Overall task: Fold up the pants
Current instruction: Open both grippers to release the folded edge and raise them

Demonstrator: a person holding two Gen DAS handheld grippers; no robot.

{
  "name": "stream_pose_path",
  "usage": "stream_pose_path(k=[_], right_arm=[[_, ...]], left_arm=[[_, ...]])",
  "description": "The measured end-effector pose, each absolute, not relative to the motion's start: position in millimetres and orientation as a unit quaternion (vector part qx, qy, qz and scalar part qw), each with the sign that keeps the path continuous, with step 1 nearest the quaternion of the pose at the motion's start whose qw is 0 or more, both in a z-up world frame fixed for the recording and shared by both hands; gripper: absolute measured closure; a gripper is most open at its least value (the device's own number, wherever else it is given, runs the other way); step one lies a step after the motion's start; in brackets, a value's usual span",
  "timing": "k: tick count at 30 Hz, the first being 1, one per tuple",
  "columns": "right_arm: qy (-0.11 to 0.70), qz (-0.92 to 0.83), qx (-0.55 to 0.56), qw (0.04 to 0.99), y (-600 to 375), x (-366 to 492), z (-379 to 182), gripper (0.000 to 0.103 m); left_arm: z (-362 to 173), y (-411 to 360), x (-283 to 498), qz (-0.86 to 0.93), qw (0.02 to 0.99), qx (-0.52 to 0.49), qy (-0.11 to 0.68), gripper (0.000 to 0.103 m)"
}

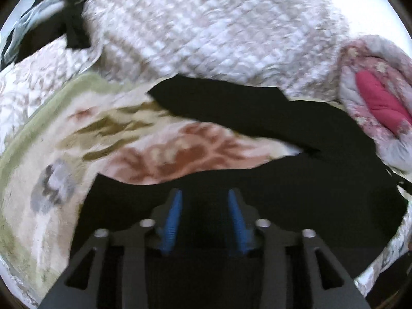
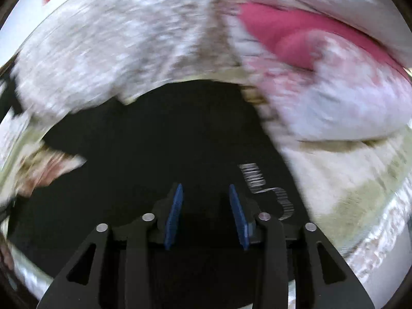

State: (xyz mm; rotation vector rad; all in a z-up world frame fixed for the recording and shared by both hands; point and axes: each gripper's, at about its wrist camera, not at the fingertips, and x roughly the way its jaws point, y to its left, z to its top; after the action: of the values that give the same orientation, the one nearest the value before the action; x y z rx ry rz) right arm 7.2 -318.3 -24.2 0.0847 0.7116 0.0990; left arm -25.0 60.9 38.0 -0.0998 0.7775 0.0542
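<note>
Black pants (image 1: 296, 164) lie spread on a floral blanket (image 1: 159, 144) on a bed. One leg runs up to the left, the other lies under my left gripper (image 1: 204, 193), which is open just above the cloth with blue pads (image 1: 173, 213) apart. In the right wrist view the pants (image 2: 159, 134) fill the middle, with a silver printed logo (image 2: 267, 188) on them. My right gripper (image 2: 206, 188) is open over the black cloth, beside the logo, holding nothing. The right view is blurred.
A white-and-beige quilted cover (image 1: 211, 25) lies bunched behind the pants. A pink floral quilt with a red lining (image 1: 378, 97) sits at the right, also in the right wrist view (image 2: 322, 59). A dark garment (image 1: 69, 25) lies at the far left.
</note>
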Motion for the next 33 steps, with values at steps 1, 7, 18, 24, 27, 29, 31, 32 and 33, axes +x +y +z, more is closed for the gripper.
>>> stream_pose_path(k=[1, 7, 18, 24, 27, 29, 31, 32, 33], right_arm=[[0.351, 0.067, 0.035, 0.933, -308.6, 6.6, -26.1, 0.056], [0.368, 0.116, 0.005, 0.922, -264.2, 8.0, -35.7, 0.056], [0.381, 0.102, 0.01, 0.919, -255.8, 11.9, -35.8, 0.055], [0.381, 0.118, 0.002, 0.917, -247.2, 16.3, -39.5, 0.055], [0.383, 0.118, 0.007, 0.916, -249.3, 18.3, -40.2, 0.055], [0.383, 0.121, 0.01, 0.916, -249.3, 20.8, -39.7, 0.055], [0.383, 0.125, 0.011, 0.915, -249.2, 26.8, -35.5, 0.055], [0.382, 0.13, 0.012, 0.915, -248.9, 28.9, -32.7, 0.055], [0.378, 0.135, 0.012, 0.916, -249.0, 31.8, -27.8, 0.055]], left_arm=[[36.5, 52.9, -26.6, 0.018, 0.923, -0.042, 0.383, 0.057], [21.0, 17.5, -29.1, -0.013, 0.91, -0.018, 0.413, 0.057], [25.4, 15.2, -28.4, -0.005, 0.912, -0.011, 0.41, 0.057], [16.6, 19.1, -19.0, -0.009, 0.906, -0.02, 0.423, 0.057], [12.7, 19.4, -14.7, -0.011, 0.902, -0.026, 0.43, 0.057], [12.6, 18.7, -12.3, -0.014, 0.903, -0.022, 0.43, 0.056], [12.2, 19.3, -5.9, -0.014, 0.901, -0.021, 0.434, 0.057], [12.9, 20.1, -2.3, -0.015, 0.9, -0.021, 0.436, 0.057], [14.7, 20.9, 1.0, -0.017, 0.899, -0.021, 0.437, 0.057]])
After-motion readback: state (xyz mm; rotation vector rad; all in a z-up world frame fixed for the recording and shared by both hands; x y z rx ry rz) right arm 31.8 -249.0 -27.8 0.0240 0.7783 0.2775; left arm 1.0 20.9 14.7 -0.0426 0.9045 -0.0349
